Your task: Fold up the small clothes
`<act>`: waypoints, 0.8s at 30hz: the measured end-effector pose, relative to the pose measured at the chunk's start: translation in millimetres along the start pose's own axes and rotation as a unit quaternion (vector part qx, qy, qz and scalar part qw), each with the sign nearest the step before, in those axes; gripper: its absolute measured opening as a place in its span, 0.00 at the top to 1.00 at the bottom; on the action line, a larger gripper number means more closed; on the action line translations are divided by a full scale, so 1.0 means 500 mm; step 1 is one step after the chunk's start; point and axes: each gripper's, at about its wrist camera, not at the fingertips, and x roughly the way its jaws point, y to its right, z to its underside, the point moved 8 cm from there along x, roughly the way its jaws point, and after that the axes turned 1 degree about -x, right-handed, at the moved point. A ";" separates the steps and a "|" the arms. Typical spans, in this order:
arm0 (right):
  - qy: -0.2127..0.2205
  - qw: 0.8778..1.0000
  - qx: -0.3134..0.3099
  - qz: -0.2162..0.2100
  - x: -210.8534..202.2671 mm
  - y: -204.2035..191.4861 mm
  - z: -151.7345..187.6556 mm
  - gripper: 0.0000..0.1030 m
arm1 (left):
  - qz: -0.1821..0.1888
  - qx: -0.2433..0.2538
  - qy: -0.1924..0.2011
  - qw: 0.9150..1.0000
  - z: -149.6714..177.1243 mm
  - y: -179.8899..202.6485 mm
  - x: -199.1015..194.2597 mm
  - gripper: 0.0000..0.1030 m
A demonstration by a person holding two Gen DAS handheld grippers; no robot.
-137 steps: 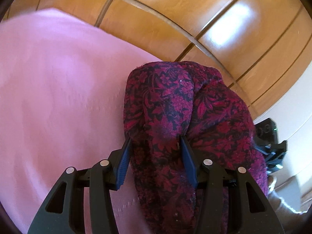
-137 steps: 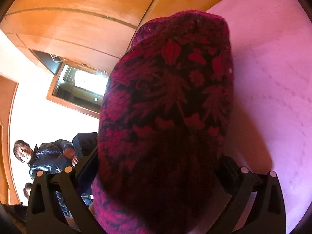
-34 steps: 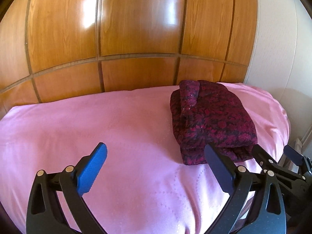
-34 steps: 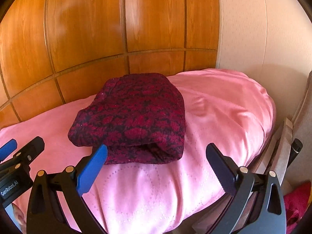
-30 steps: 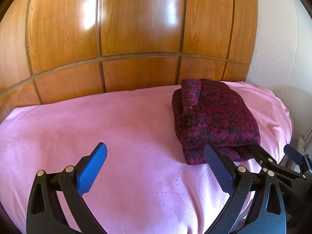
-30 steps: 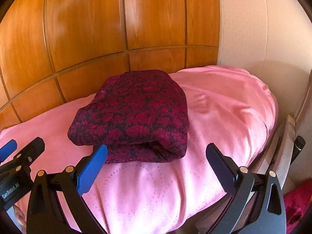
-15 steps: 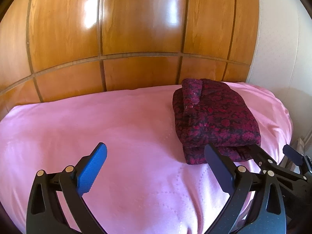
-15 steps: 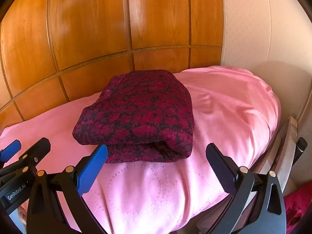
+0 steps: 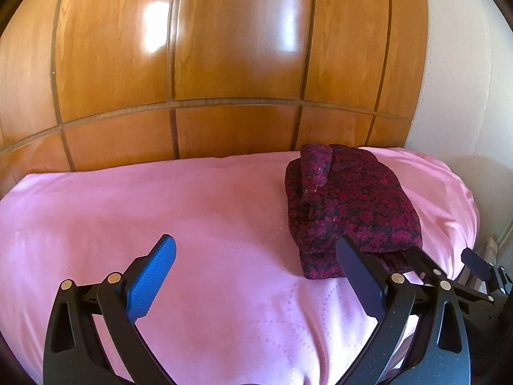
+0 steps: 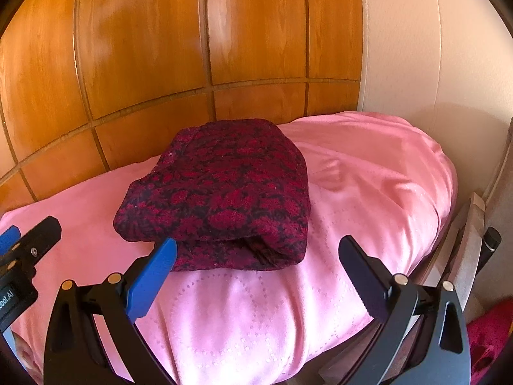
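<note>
The left gripper (image 9: pixel 256 272) and the right gripper (image 10: pixel 256 272) are hovering spread wide, holding nothing. The folded garment (image 10: pixel 221 192) is lying near the bed's (image 9: pixel 160 208) right far corner; it is looking soft, thick and light, best pinched at the folded near edge.

Both wrist views low over the bed (image 9: pixel 192 224), facing wooden panelling (image 10: pixel 144 48), perhaps side by side

Folded garment (image 10: pixel 221 192) on pink bedspread (image 10: pixel 368 192)

Each hand-held gripper, left (image 9: pixel 256 276) and right (image 10: pixel 258 274), has black plastic arms with brass-coloured rivets, one blue ribbed pad and one dark pad.
</note>
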 end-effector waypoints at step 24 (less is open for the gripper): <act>-0.019 1.000 -0.001 -0.011 0.026 -0.022 0.020 0.02 | -0.004 0.005 -0.006 1.000 0.009 0.001 0.009 0.04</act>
